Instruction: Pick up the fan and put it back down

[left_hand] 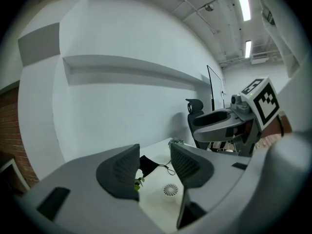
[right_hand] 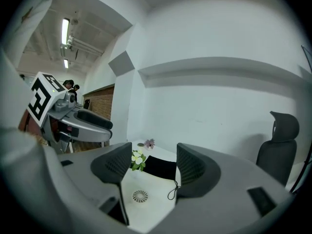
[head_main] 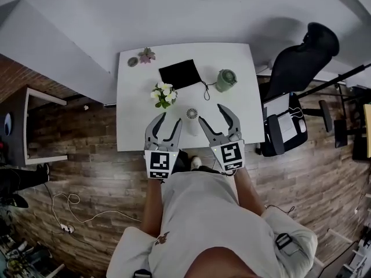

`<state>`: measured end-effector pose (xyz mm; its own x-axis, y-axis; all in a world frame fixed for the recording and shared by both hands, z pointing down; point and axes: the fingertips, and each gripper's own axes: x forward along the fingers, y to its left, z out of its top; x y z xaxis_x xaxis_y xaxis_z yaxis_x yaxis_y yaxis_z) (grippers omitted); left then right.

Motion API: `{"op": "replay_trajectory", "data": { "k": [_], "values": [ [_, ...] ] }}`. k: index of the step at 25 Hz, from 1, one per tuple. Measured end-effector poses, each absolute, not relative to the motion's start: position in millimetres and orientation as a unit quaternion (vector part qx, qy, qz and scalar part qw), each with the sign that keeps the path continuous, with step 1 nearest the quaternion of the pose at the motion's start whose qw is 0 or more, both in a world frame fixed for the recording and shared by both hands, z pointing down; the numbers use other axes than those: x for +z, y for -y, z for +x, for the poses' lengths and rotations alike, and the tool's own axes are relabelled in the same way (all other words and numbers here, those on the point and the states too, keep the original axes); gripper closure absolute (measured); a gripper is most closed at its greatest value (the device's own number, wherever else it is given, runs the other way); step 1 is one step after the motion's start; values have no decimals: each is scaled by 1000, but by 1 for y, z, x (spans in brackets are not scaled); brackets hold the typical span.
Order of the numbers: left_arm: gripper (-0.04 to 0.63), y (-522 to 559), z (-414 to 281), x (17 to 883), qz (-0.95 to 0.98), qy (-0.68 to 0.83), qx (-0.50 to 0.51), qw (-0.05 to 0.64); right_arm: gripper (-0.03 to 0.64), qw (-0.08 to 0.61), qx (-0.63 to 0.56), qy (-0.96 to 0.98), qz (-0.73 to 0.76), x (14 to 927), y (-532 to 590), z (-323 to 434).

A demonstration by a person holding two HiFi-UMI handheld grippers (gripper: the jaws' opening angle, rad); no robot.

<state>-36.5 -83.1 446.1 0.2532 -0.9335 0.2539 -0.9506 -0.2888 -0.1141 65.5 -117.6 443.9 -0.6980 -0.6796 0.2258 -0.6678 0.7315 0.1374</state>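
The white worktop [head_main: 130, 97] lies under and ahead of both tongs; the left tongs [head_main: 171, 118] and the right tongs [head_main: 210, 112] hang over its near edge, side by side; both are loose, with a gap between the jaws and nothing in them; a black pouch [head_main: 181, 74] lies far ahead of the tongs; the flowers [head_main: 164, 93] stand just ahead of the left tongs; the little round fan [head_main: 192, 113] sits on the worktop, between the two tongs and lower down; nothing touches it; I cannot tell if the lift is done or still to come.
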Motion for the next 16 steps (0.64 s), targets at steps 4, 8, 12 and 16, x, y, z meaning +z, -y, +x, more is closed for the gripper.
{"op": "replay_trajectory", "data": {
  "k": [4,8,12,16],
  "values": [
    [398,73,-33,435,787,601,136,20,333,115,-24,924,365,431,114,67],
    [399,70,-34,427,788,602,129,15,337,106,-27,925,365,421,112,65],
    [399,77,-43,423,791,600,120,9,339,109,-35,923,368,418,119,57],
    [399,98,-64,425,790,602,114,8,342,117,-40,921,369,420,139,37]
  ]
}}
